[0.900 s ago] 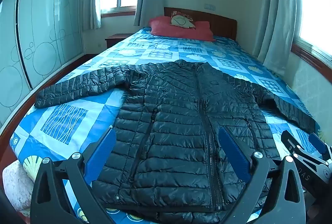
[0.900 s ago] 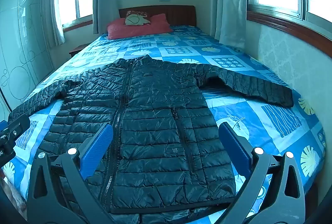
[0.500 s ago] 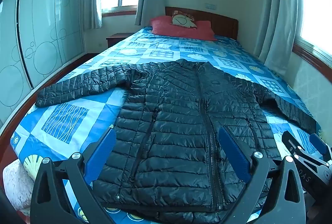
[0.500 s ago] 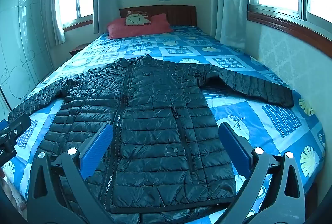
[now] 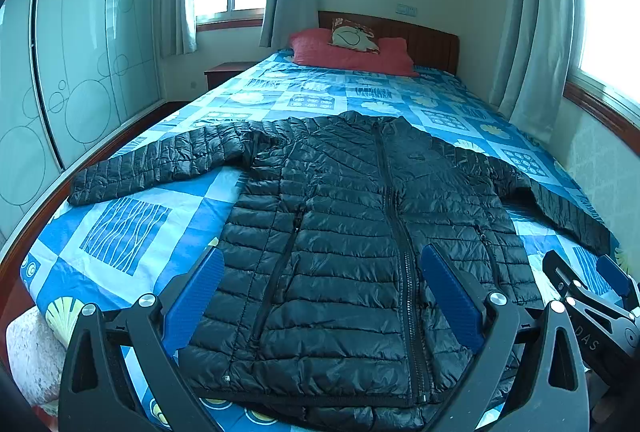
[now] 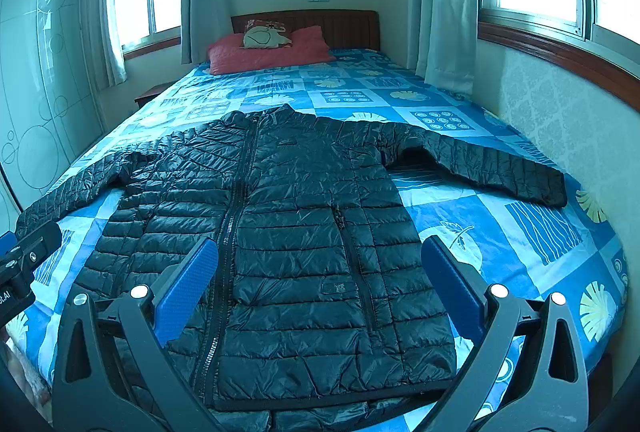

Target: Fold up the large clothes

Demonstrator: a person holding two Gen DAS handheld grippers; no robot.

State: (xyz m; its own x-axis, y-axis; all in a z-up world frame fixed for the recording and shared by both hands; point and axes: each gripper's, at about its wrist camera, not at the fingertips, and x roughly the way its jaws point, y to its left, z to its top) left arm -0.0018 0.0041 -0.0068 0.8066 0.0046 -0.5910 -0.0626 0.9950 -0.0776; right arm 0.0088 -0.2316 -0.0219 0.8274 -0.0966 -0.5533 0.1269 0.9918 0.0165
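One black puffer jacket (image 5: 360, 232) lies zipped and spread flat, sleeves out, near the foot of the bed (image 5: 120, 232). Barely anything has changed: the left gripper (image 5: 324, 292) and right gripper (image 6: 320, 284) still hover spread wide and empty above its hem, so folding has not begun.

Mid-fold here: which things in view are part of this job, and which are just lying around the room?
Part of the job:
- black puffer jacket, spread flat and zipped, sleeves out
- left gripper, open above the hem
- right gripper, open above the hem
- bed, the work surface

Just lying about:
- red pillow
- small patterned cushion on it
- nightstand
- curtains
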